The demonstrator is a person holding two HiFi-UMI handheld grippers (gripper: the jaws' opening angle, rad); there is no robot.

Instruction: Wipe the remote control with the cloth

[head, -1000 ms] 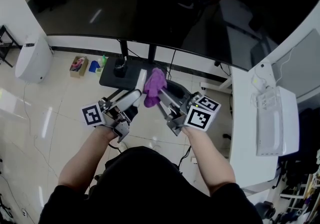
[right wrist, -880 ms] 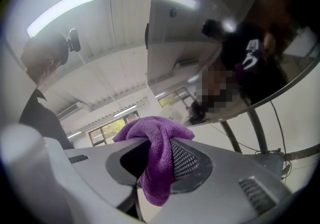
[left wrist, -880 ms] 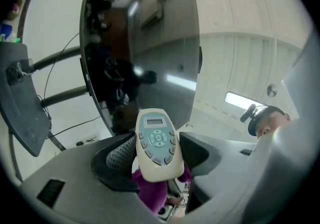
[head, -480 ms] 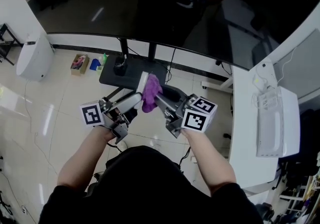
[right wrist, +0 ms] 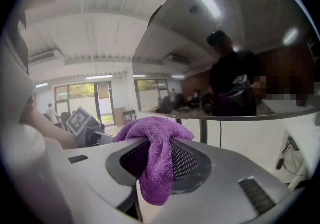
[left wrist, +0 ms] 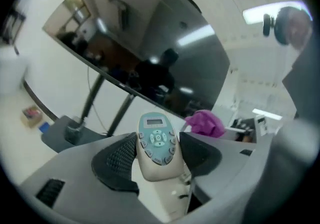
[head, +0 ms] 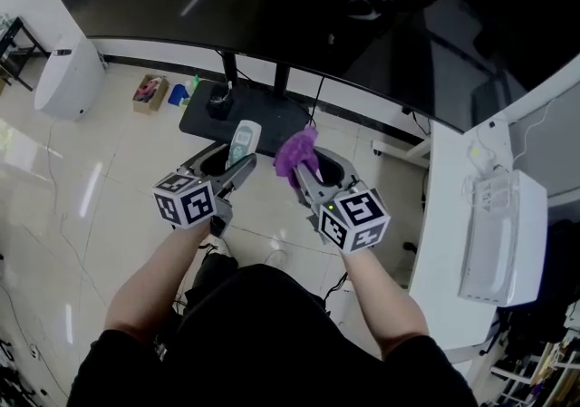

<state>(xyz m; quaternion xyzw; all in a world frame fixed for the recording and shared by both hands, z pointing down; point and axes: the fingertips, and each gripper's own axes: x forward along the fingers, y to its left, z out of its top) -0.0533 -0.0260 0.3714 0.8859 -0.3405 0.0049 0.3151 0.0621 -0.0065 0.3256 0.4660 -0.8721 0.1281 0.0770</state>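
Note:
My left gripper (head: 237,163) is shut on a pale remote control (head: 242,141) with a teal button face, clamped across its lower body (left wrist: 156,143) between the dark pads. My right gripper (head: 302,167) is shut on a bunched purple cloth (head: 297,150), which bulges above the pads and hangs below them (right wrist: 157,160). Both are held in the air over the floor, in front of a big dark screen (head: 362,15). Cloth and remote are a short way apart, not touching. In the left gripper view the cloth (left wrist: 205,122) shows just right of the remote.
The screen's black stand base (head: 237,115) lies on the tiled floor below the grippers. A white rounded appliance (head: 65,79) stands at the left and small items (head: 149,90) sit by the wall. A white table (head: 453,206) with a white device (head: 504,233) is at the right.
Both grippers have come down and drawn apart: the cloth was up against the remote's top end before, and now there is a gap between them. The remote has turned its button face up.

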